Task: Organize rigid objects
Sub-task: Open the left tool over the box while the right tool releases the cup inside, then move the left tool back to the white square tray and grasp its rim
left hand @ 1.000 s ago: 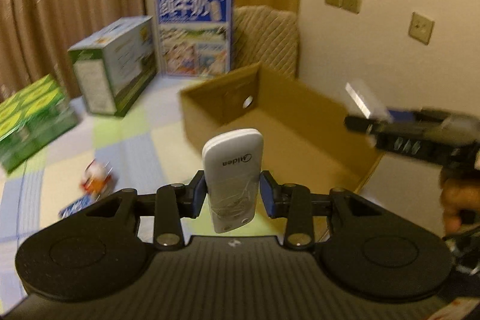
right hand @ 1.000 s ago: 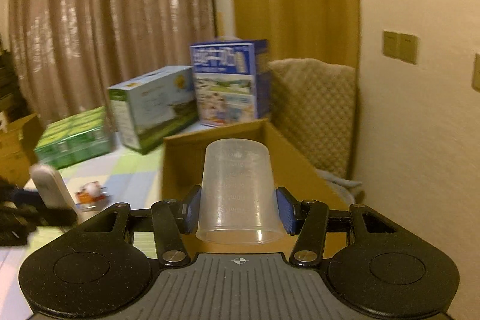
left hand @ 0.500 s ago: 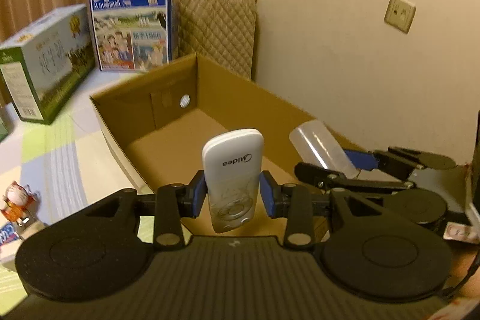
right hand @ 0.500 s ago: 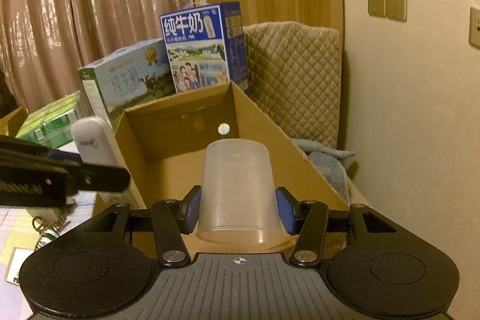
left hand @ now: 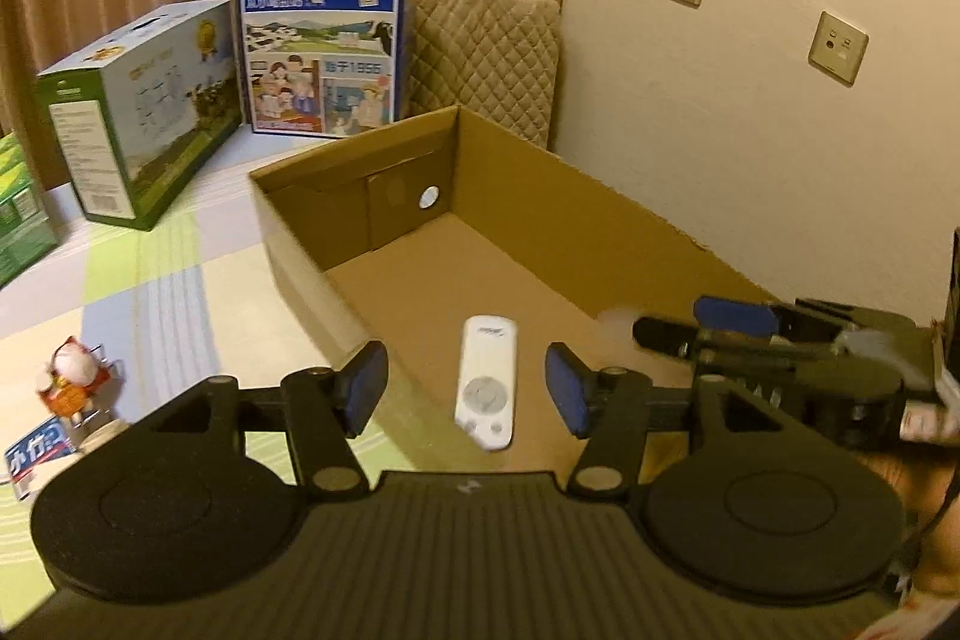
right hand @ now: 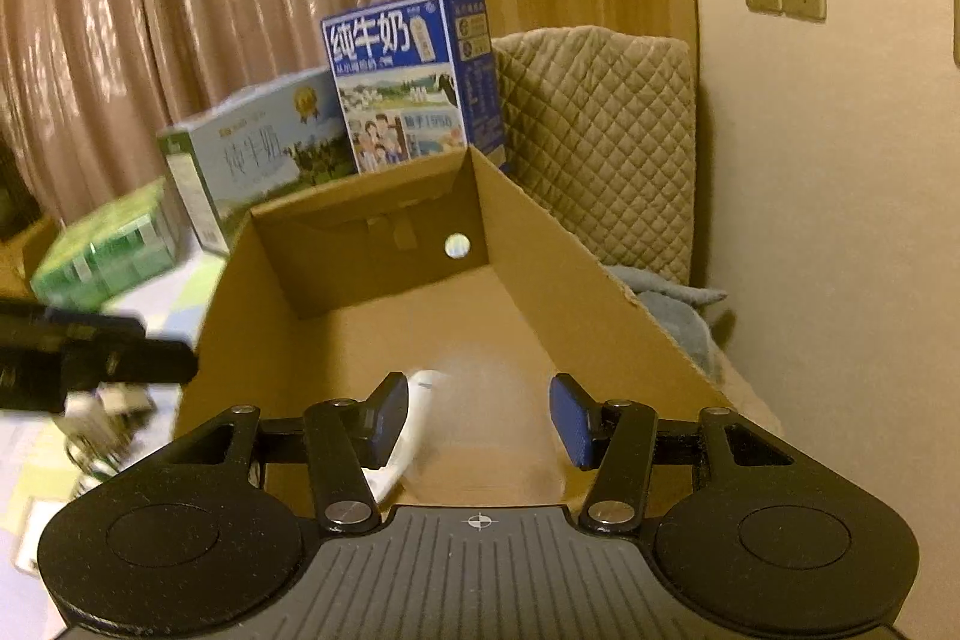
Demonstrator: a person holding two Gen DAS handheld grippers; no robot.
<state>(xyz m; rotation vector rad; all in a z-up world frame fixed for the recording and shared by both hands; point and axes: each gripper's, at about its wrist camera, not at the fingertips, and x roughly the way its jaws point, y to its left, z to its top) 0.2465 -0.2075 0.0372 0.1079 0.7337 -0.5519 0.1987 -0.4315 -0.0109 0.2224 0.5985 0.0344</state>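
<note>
White remote (left hand: 487, 381) lies on the cardboard box (left hand: 606, 196) floor, below the left gripper (left hand: 467, 388), whose jaws are spread wide and empty. Right gripper (right hand: 480, 418) gapes likewise. Milk cartons (left hand: 324, 40) stand behind on a checked cloth (left hand: 150, 292).

open-topped cardboard box (left hand: 600, 196) — remote (left hand: 487, 381) on floor

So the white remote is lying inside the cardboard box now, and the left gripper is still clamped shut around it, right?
Not quite. The white remote does lie inside the cardboard box, but the left gripper is open, its jaws spread wide with nothing between them. The left wrist view shows the remote resting free on the box floor below.
</note>
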